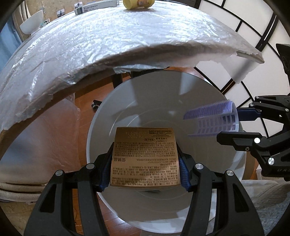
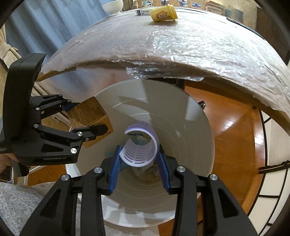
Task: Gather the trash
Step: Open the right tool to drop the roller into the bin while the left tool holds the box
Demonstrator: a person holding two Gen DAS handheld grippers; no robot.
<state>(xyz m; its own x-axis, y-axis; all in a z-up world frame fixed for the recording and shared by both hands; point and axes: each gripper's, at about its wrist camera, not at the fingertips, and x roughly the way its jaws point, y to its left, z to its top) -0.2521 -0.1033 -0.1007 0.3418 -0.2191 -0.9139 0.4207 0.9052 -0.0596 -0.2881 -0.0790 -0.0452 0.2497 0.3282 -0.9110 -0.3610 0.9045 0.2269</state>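
The left gripper [image 1: 145,163] clamps a gold carton [image 1: 145,156] over the white bin [image 1: 226,167], its print too small to read. To its right, the right gripper [image 2: 138,163] pinches a purple hair roller [image 2: 140,145] above the same bin. Only the right wrist view shows crumpled scraps [image 2: 146,172] at the bin's bottom, indistinct. A yellow cup [image 2: 164,13] lies tipped on the wrapped table [image 2: 181,45].

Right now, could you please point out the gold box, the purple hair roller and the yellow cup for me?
gold box [image 1: 145,156]: left wrist view, middle of its printed face.
purple hair roller [image 2: 139,150]: right wrist view, slotted inner wall.
yellow cup [image 2: 163,13]: right wrist view, side wall, lying on the table.
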